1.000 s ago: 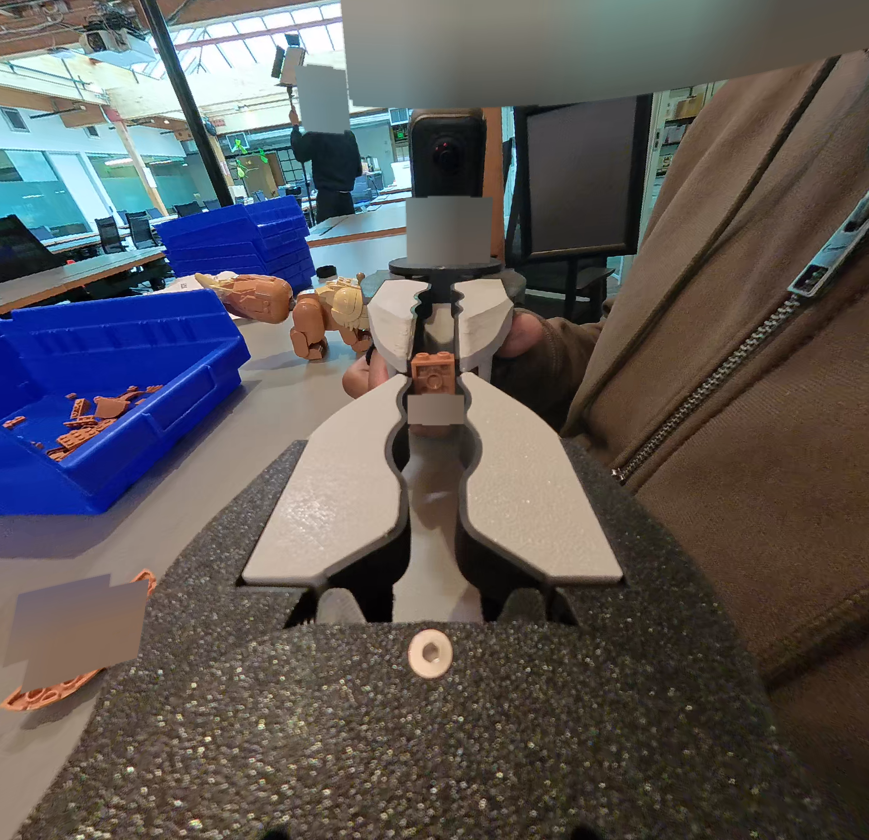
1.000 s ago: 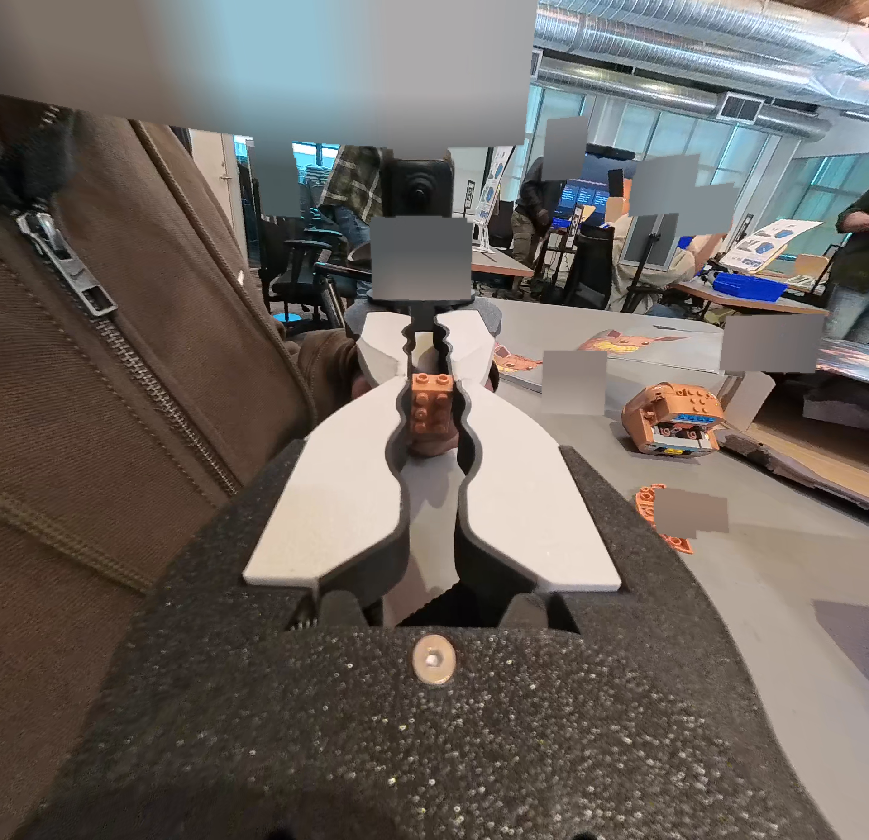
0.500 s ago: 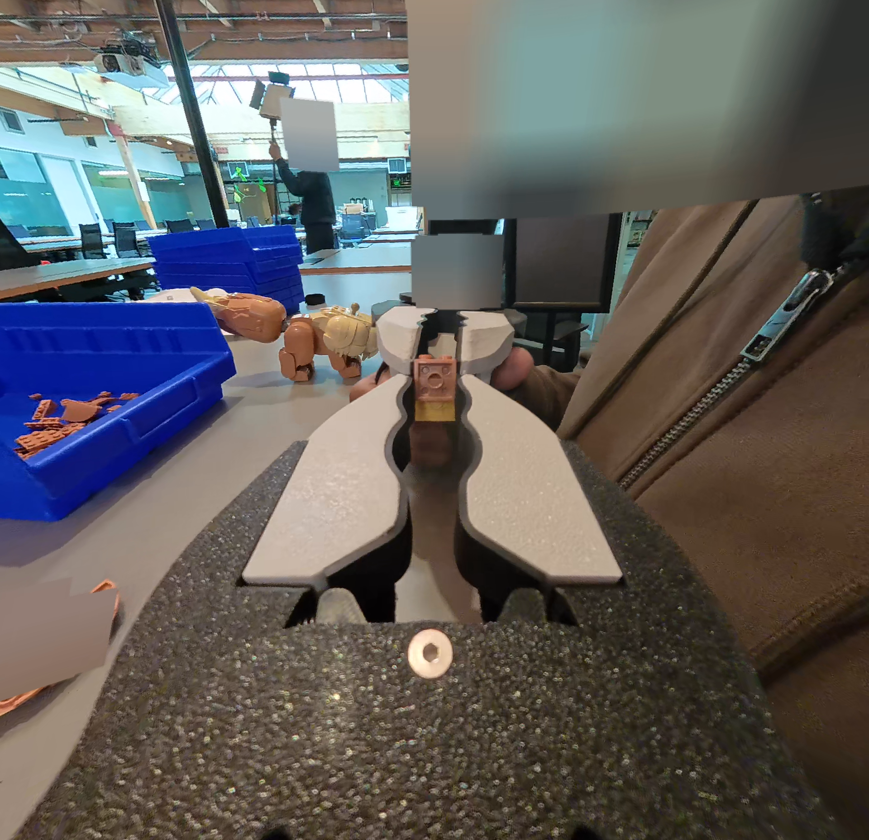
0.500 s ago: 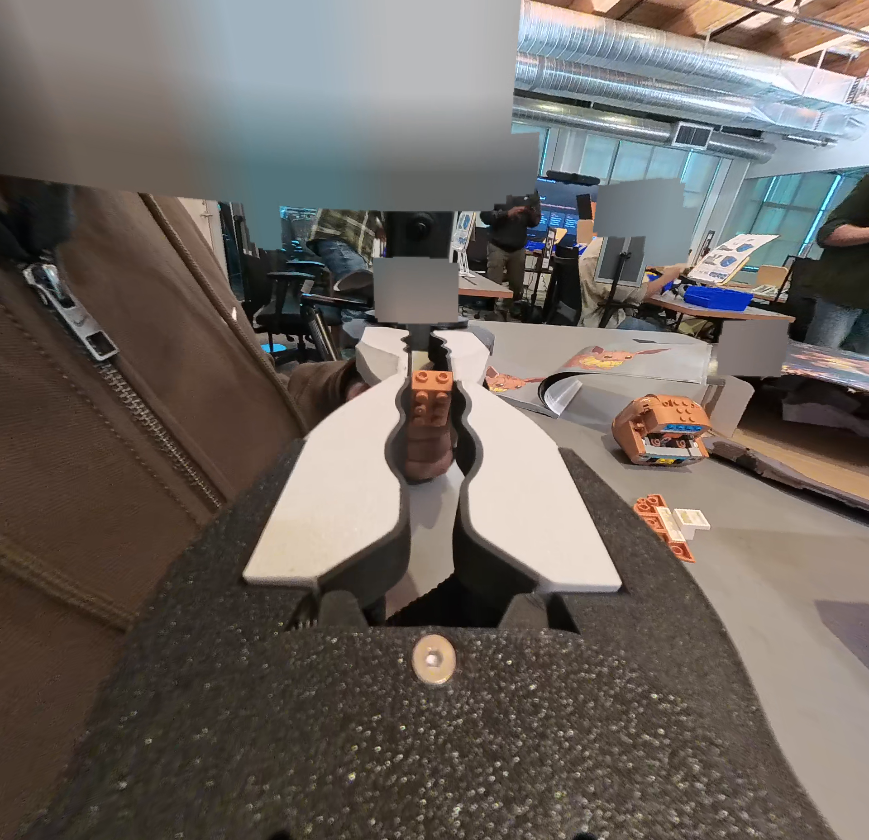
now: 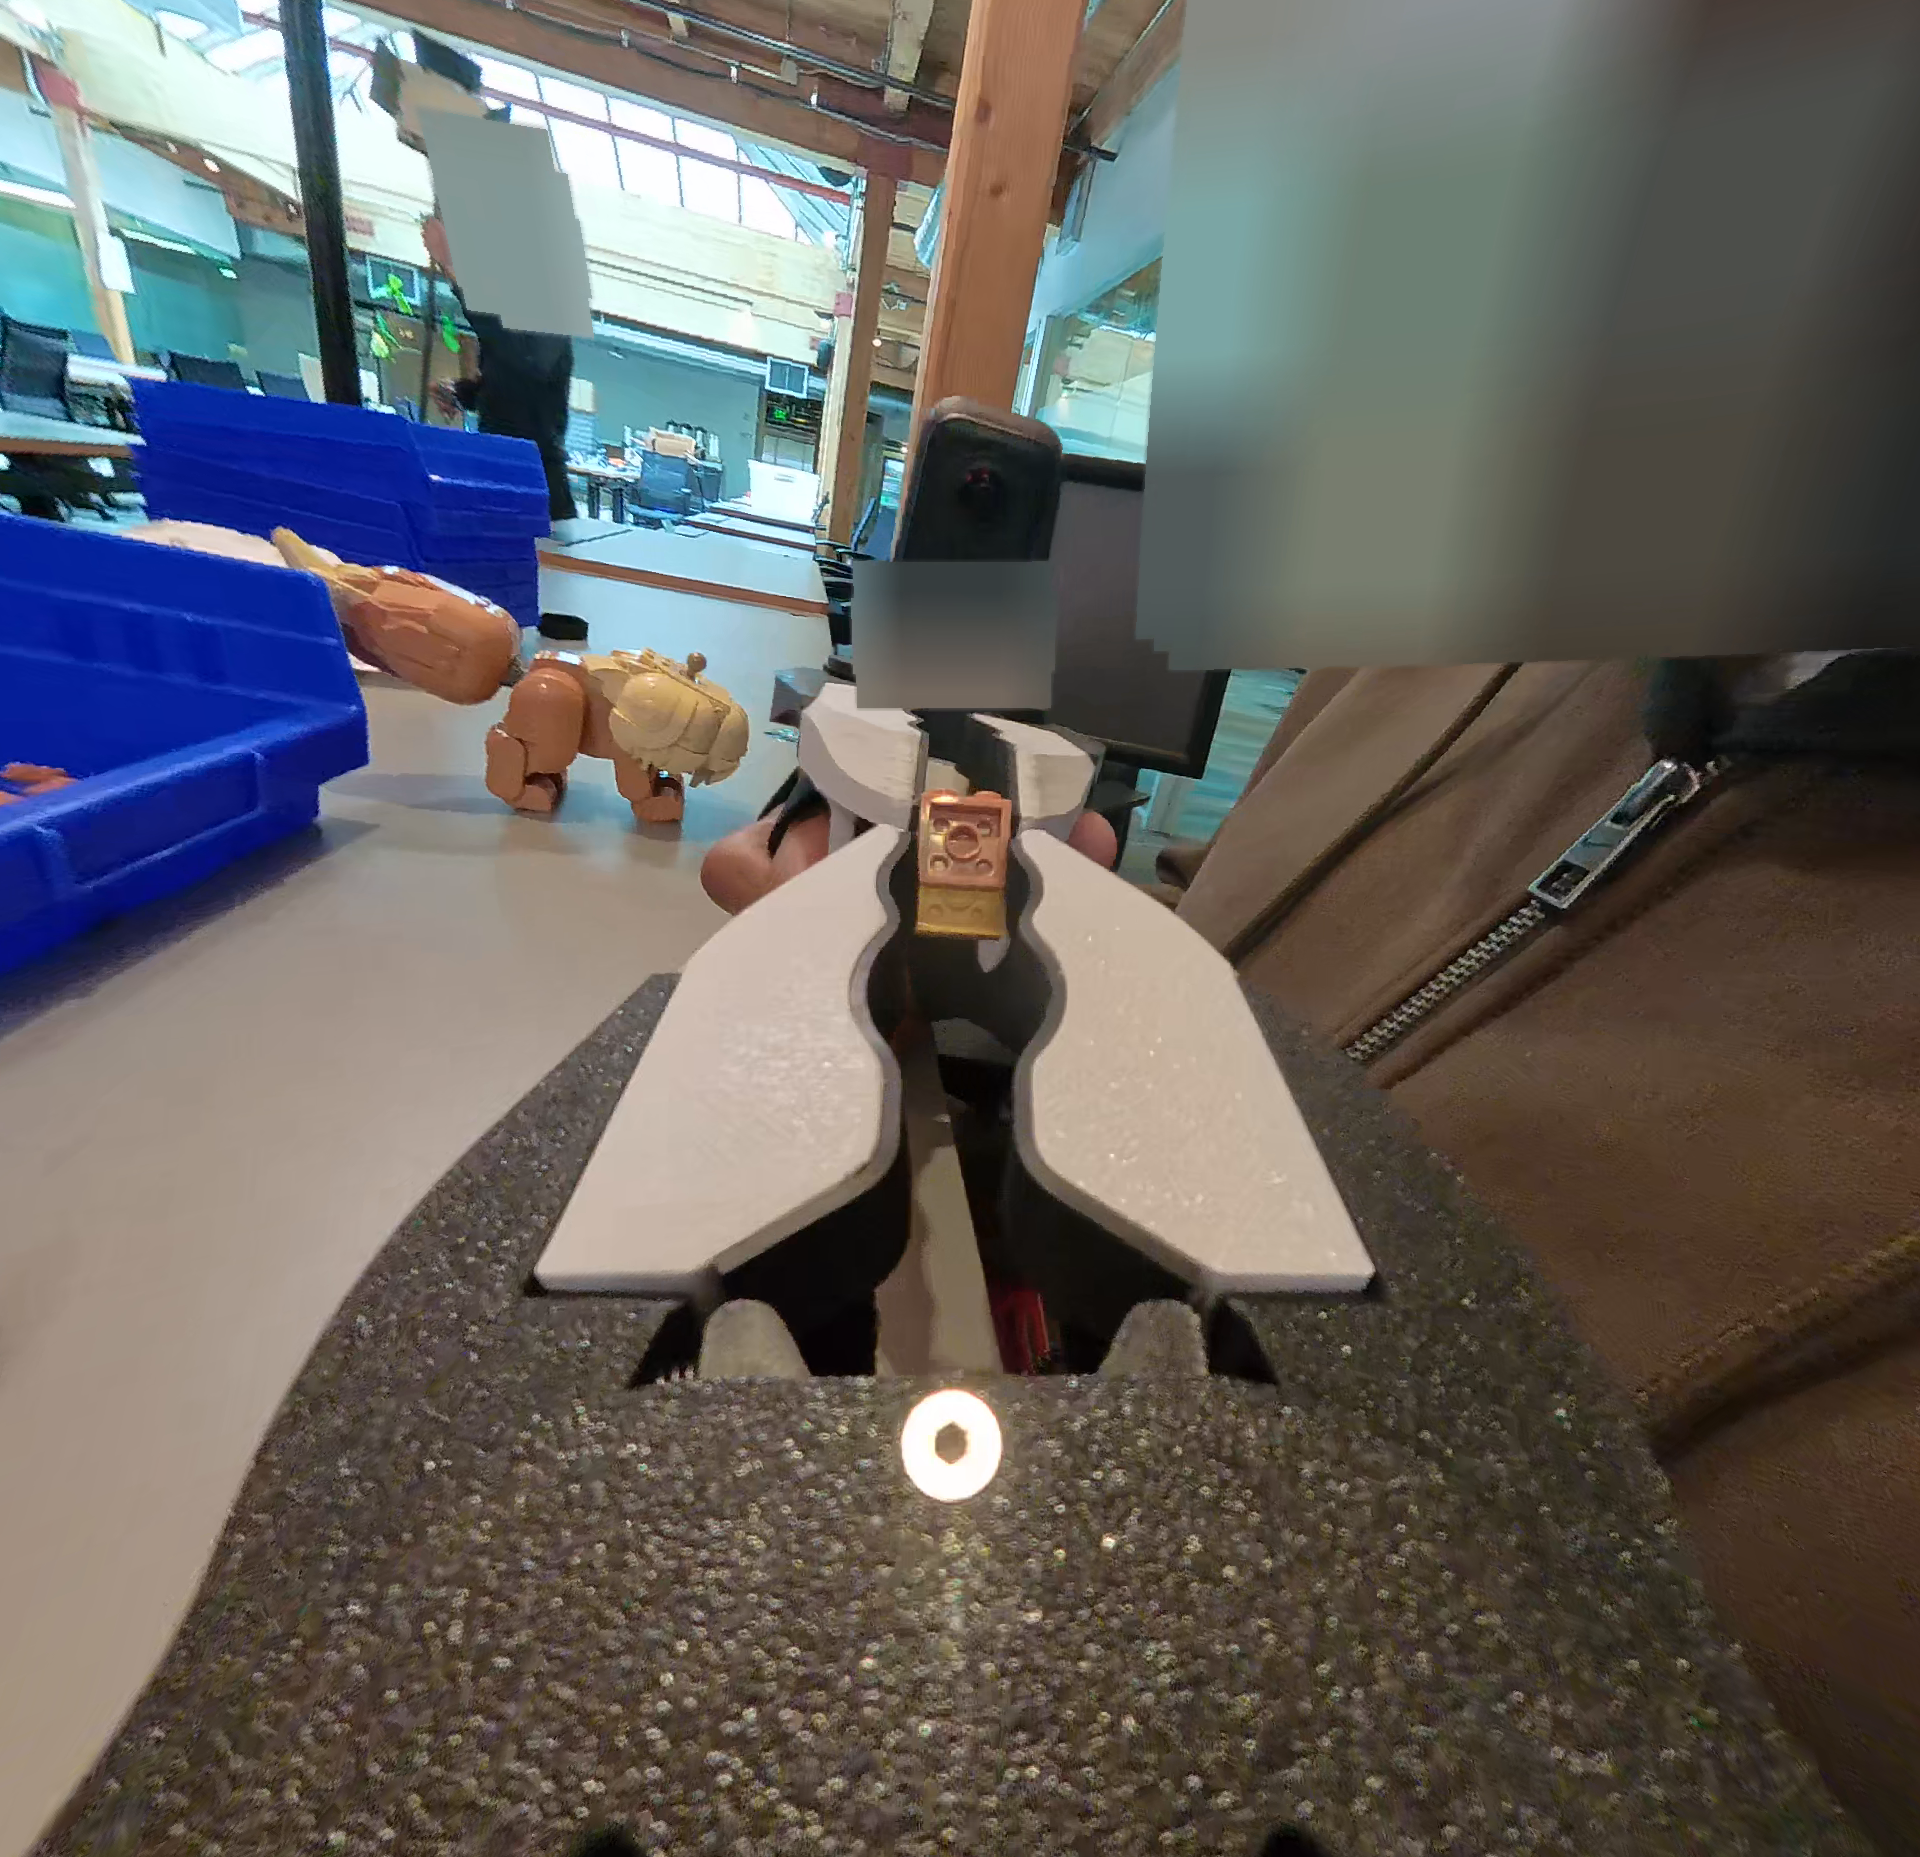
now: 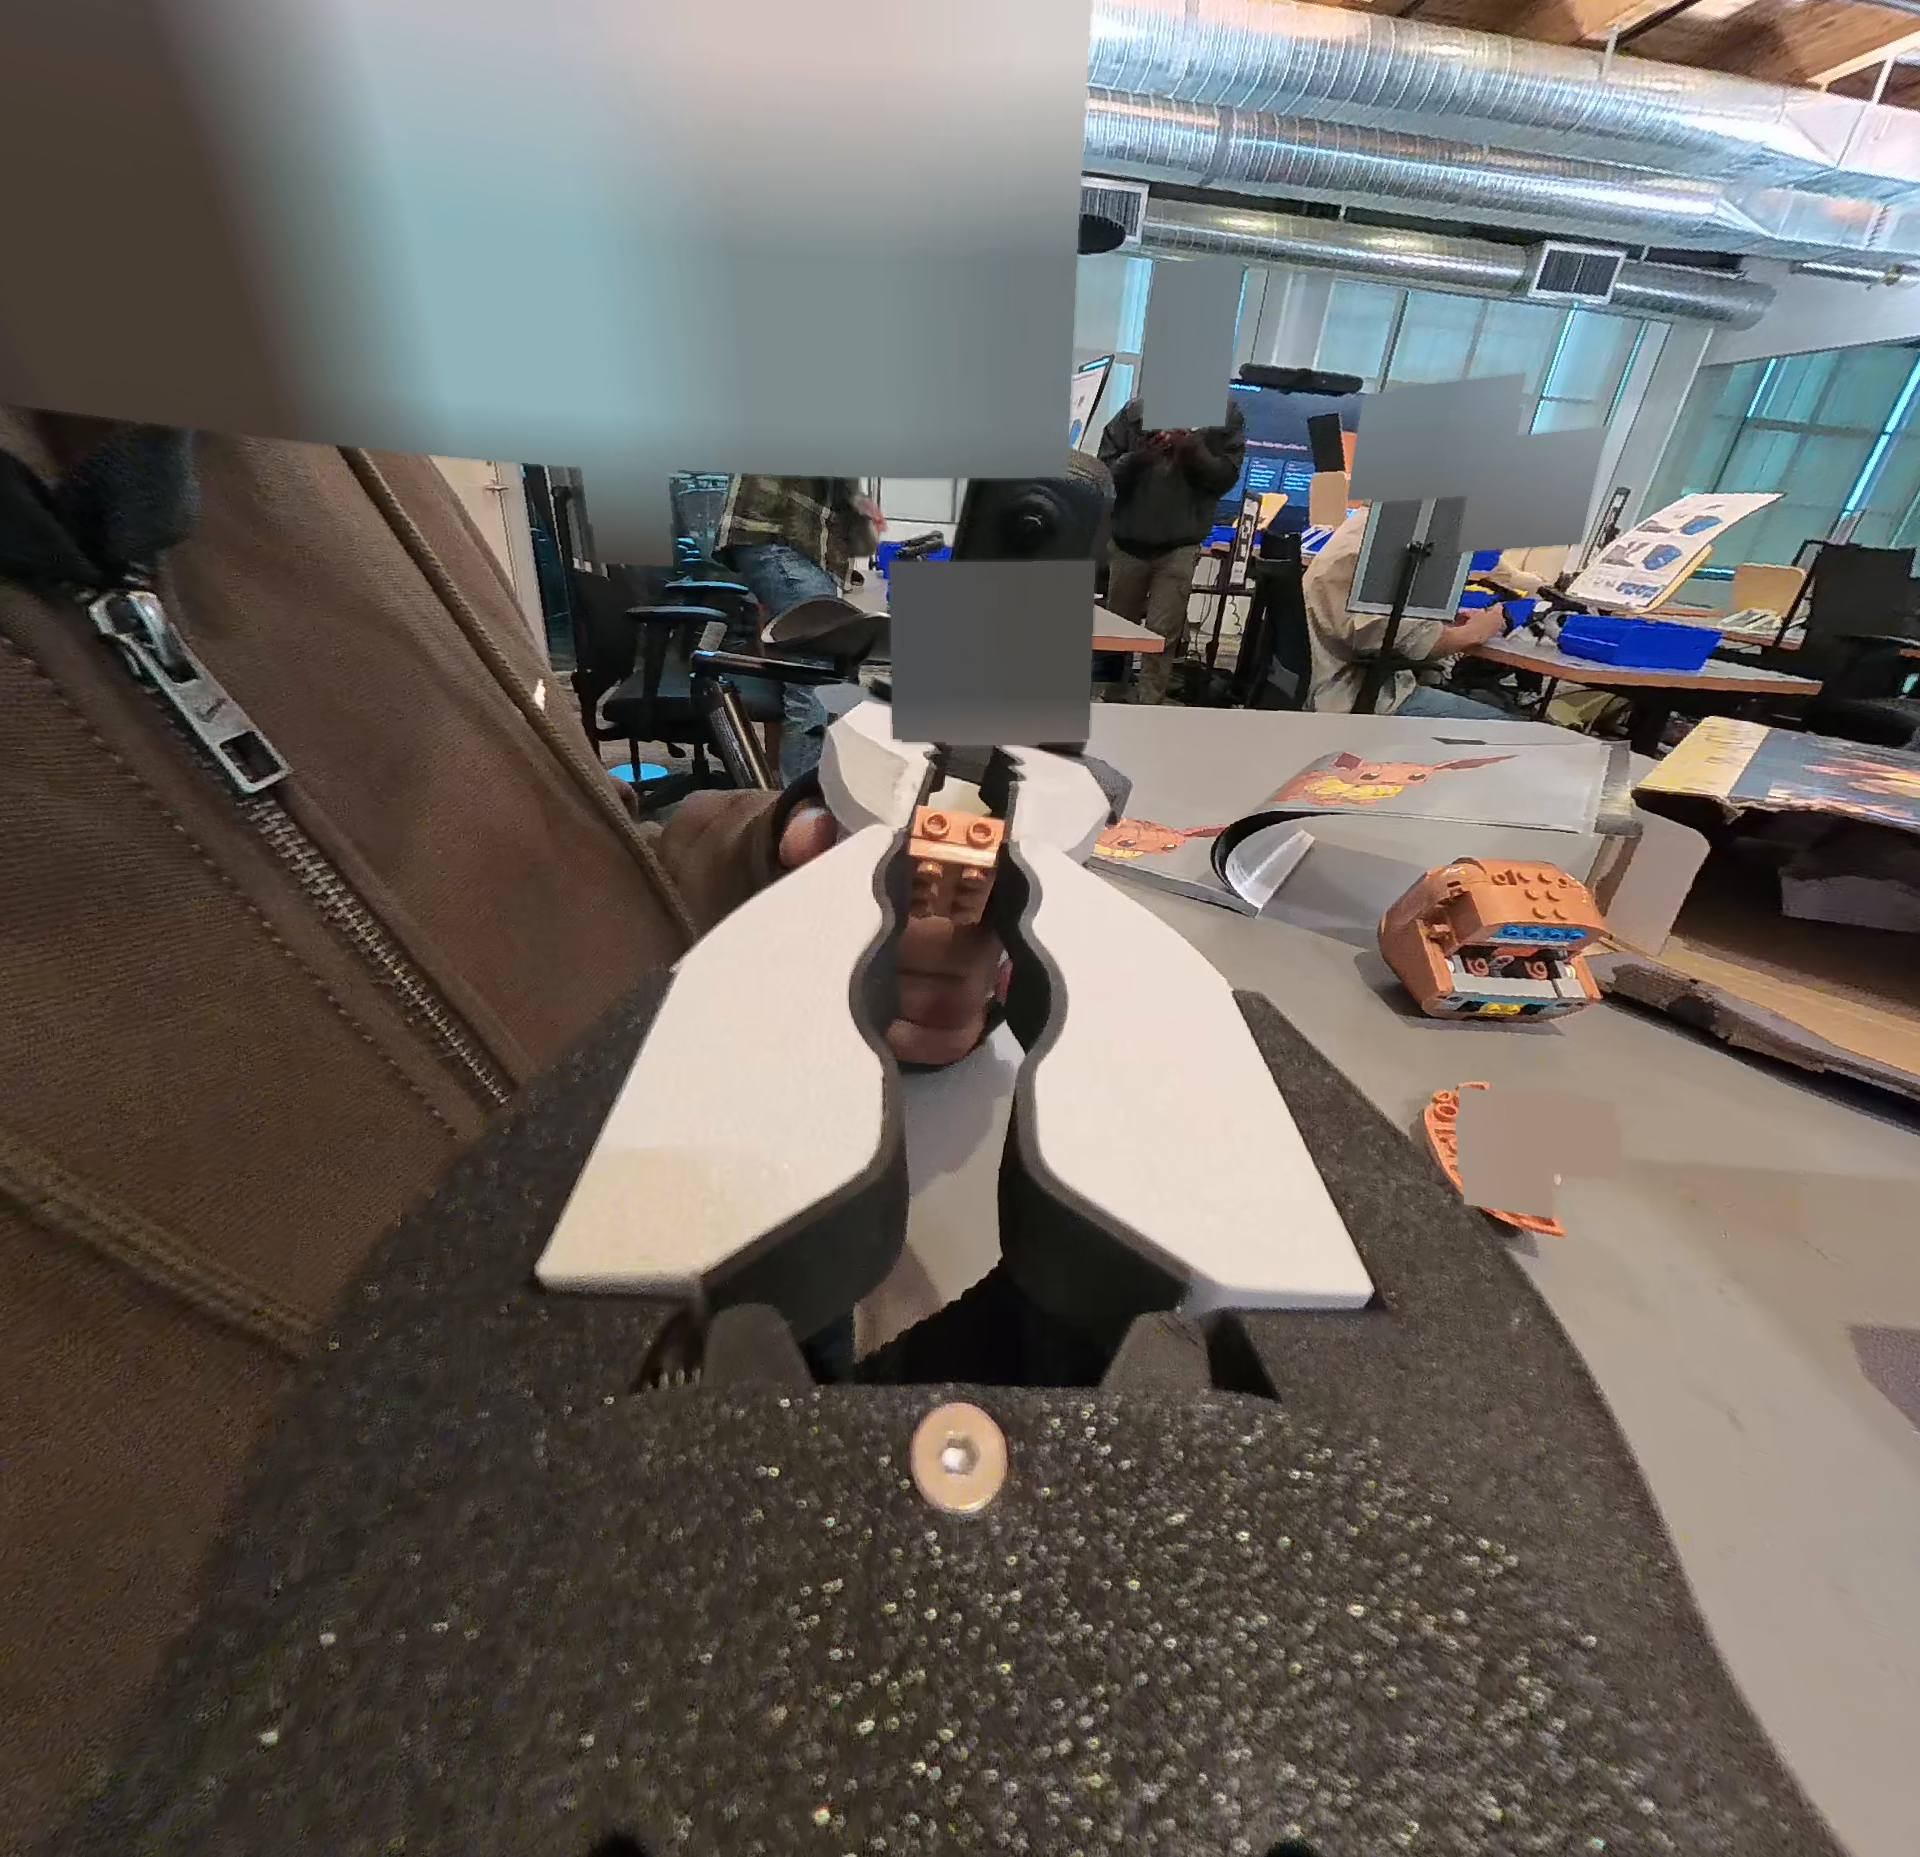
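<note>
Between the two sets of white fingertips, held up in front of a brown zipped jacket (image 5: 1621, 1028), sits a small orange brick assembly (image 5: 964, 839). In the left wrist view its underside faces the camera, with a tan-yellow piece (image 5: 958, 914) fixed along its lower edge; half a second ago the same pair showed, and a second ago a grey patch hid that lower part. In the right wrist view the orange brick assembly (image 6: 951, 857) shows studs on top and on its near face.

The left hand-held gripper (image 5: 961, 872) is closed on the assembly, its fingers pinching both sides. The right hand-held gripper (image 6: 953, 862) is likewise clamped on it from the opposite end. Each view shows the other unit tip to tip beyond, with a black camera above it. Both grips are unchanged across the three moments; the pair has been tilted upward, so more ceiling shows than before.

Left wrist view: a tan and brown brick animal model (image 5: 613, 737) stands on the grey surface (image 5: 312, 976), now larger and nearer the centre. A blue bin (image 5: 156, 706) lies at the left edge, showing less of its contents than earlier.

Right wrist view: an orange brick body (image 6: 1486, 934) rests on the surface (image 6: 1714, 1288), with a curled booklet (image 6: 1351, 799) behind it and loose orange pieces (image 6: 1449, 1121) nearer, partly patched over.
</note>
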A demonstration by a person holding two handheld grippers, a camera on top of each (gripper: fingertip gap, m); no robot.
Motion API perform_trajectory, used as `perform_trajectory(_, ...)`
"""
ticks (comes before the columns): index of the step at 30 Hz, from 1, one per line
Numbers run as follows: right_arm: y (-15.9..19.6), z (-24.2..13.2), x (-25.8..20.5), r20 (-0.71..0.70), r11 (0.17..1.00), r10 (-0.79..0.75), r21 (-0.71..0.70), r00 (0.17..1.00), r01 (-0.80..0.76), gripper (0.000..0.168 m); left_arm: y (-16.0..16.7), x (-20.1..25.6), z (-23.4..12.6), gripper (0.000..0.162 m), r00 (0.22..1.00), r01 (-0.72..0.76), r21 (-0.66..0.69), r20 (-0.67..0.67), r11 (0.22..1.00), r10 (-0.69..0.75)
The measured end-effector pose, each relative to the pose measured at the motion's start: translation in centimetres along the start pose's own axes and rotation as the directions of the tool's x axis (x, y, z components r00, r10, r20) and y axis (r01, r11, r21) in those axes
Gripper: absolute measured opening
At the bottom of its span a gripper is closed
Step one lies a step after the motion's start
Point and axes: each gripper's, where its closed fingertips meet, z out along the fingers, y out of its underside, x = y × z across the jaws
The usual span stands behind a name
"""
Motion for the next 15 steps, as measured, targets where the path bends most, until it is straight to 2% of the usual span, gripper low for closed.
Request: perform_trajectory(15, 0.04, -0.21, -0.20, 0.036, 1.000, -0.009, -0.001, 0.999, 0.009, 0.015, 0.21, 0.20, 0.17, 0.016, 0.977, 0.194, -0.024, -0.090, 0.981, -0.195)
